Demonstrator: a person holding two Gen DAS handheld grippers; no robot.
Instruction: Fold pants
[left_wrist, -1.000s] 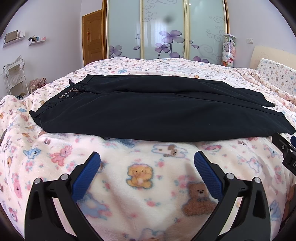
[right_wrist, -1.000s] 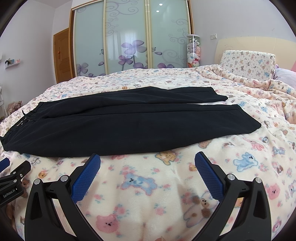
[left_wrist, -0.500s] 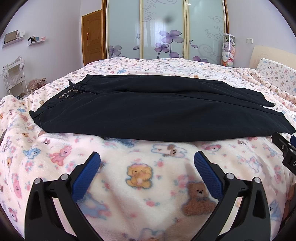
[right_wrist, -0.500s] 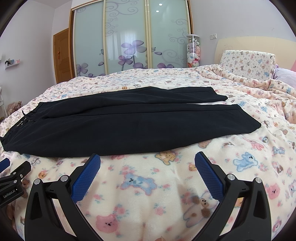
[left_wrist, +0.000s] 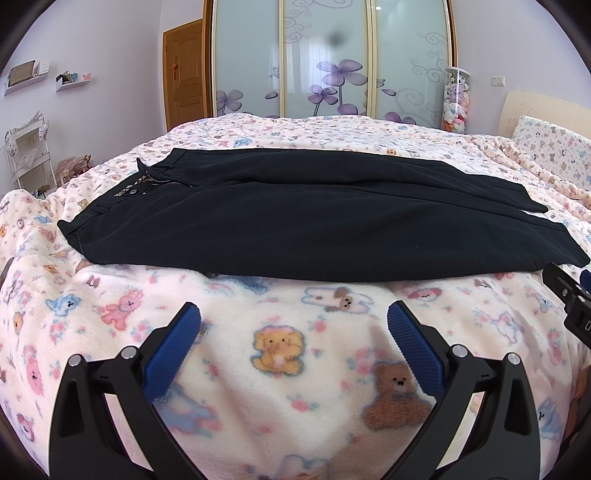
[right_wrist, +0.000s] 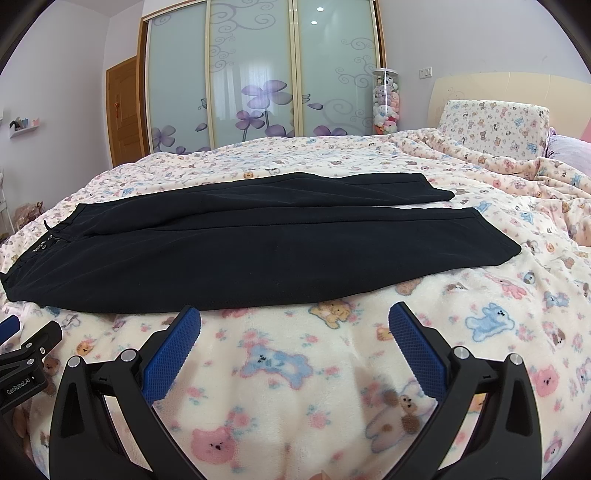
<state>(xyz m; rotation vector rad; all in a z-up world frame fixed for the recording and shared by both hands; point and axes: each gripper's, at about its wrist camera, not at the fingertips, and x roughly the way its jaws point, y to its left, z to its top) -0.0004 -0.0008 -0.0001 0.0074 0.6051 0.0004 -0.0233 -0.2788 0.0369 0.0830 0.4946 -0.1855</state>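
Observation:
Black pants (left_wrist: 295, 221) lie flat across the bed, waistband to the left, leg cuffs to the right, one leg slightly behind the other. They also show in the right wrist view (right_wrist: 258, 251). My left gripper (left_wrist: 293, 317) is open and empty, just short of the pants' near edge, towards the waist half. My right gripper (right_wrist: 294, 317) is open and empty, just short of the near edge, towards the leg half. Each gripper shows at the edge of the other's view: the right one (left_wrist: 570, 310), the left one (right_wrist: 26, 354).
The bed is covered by a cream blanket with cartoon animals (left_wrist: 277, 354). A pillow (right_wrist: 491, 125) and headboard stand at the right. A sliding wardrobe (right_wrist: 258, 74), a wooden door (left_wrist: 184, 74) and a wire rack (left_wrist: 26, 155) stand beyond the bed.

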